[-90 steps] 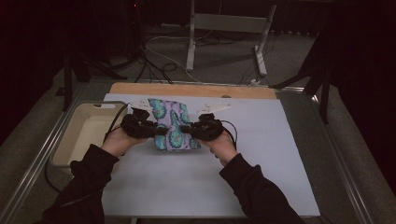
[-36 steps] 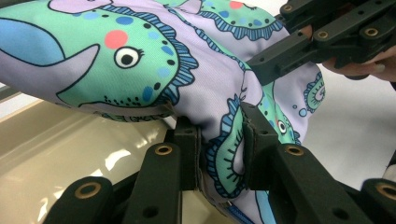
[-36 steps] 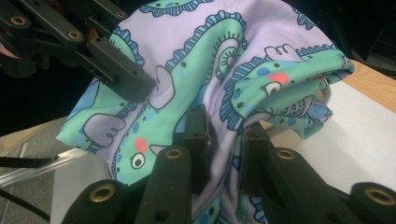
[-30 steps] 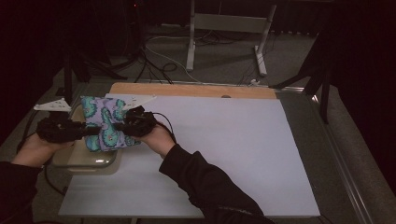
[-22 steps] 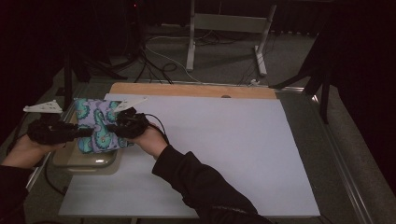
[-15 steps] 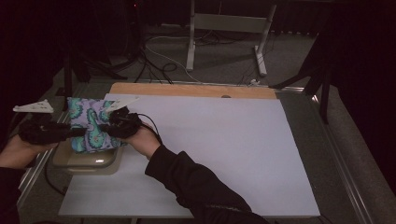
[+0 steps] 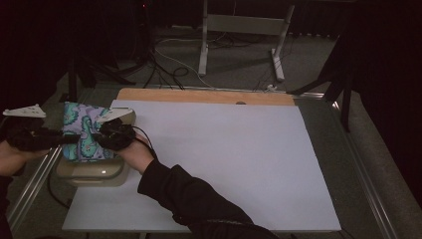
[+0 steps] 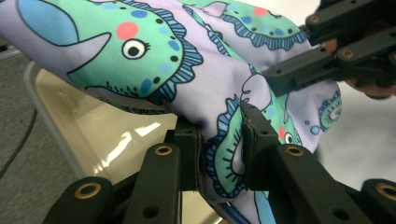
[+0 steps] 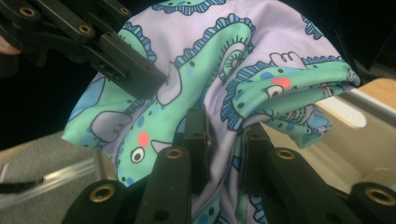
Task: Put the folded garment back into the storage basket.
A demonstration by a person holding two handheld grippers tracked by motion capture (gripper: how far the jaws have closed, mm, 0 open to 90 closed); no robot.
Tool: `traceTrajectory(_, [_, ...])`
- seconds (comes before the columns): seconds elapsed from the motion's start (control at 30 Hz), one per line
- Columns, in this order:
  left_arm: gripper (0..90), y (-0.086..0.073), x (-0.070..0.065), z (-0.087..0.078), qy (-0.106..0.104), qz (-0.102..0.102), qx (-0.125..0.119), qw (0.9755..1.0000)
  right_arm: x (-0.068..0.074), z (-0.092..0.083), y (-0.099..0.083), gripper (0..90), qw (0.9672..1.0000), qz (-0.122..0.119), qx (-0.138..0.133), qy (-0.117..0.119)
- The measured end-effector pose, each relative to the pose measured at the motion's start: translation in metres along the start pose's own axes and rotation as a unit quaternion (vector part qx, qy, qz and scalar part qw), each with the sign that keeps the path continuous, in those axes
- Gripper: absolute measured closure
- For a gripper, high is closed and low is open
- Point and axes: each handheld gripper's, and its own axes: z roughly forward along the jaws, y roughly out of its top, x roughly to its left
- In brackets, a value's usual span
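Note:
A folded lilac cloth with green dinosaur prints (image 7: 82, 134) hangs over the cream tray (image 7: 94, 172) at the table's left edge. My left gripper (image 7: 59, 139) is shut on the cloth's left side, its jaws pinching a fold of the cloth (image 8: 219, 154). My right gripper (image 7: 102, 137) is shut on the right side of the cloth (image 9: 224, 140). In the left gripper view the right gripper (image 8: 299, 74) bites the cloth from the upper right. In the right gripper view the left gripper (image 9: 126, 60) holds it from the upper left.
The tray (image 8: 107, 135) sits below the cloth with a glossy cream inside (image 9: 345, 135). A large white sheet (image 7: 224, 159) covers the table, with a wooden strip (image 7: 209, 96) along its far edge. Metal rails (image 7: 30, 184) border the table. Stand legs and cables (image 7: 239, 40) lie on the floor beyond.
Both grippers carried the cloth from the middle of the white sheet leftward, and it now hangs over the cream tray. In the last second it drifted slightly further left and lower.

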Motion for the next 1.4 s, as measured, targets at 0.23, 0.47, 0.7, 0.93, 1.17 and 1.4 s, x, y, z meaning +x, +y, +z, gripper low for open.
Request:
traceTrajectory(0.23, [72.3, -0.004, 0.007, 0.01, 0.004, 0.015, 0.002, 0.9999, 0.004, 0.014, -0.012, 77.4, 0.9992, 0.02, -0.01, -0.032])
traceTrajectory(0.47, [72.3, -0.01, 0.009, 0.021, -0.004, 0.03, 0.022, 0.9993, 0.005, 0.021, -0.025, 77.1, 0.9987, 0.024, 0.0, -0.044])
traceTrajectory(0.7, [72.2, -0.012, 0.01, 0.033, -0.01, 0.033, 0.04, 0.9986, 0.001, 0.024, -0.036, 76.1, 0.9982, 0.035, 0.013, -0.048])
traceTrajectory(0.93, [72.2, -0.016, 0.01, 0.044, -0.028, 0.035, 0.051, 0.9977, -0.005, 0.022, -0.04, 56.9, 0.9982, 0.042, 0.022, -0.037])
traceTrajectory(1.17, [72.1, -0.018, 0.009, 0.064, -0.034, 0.029, 0.074, 0.9962, -0.017, 0.002, -0.033, 22.9, 0.9972, 0.047, -0.009, -0.057])
traceTrajectory(1.4, [70.2, -0.02, 0.013, 0.078, -0.012, 0.005, 0.125, 0.9921, -0.024, -0.016, -0.029, 13.4, 0.9961, 0.056, -0.039, -0.056])
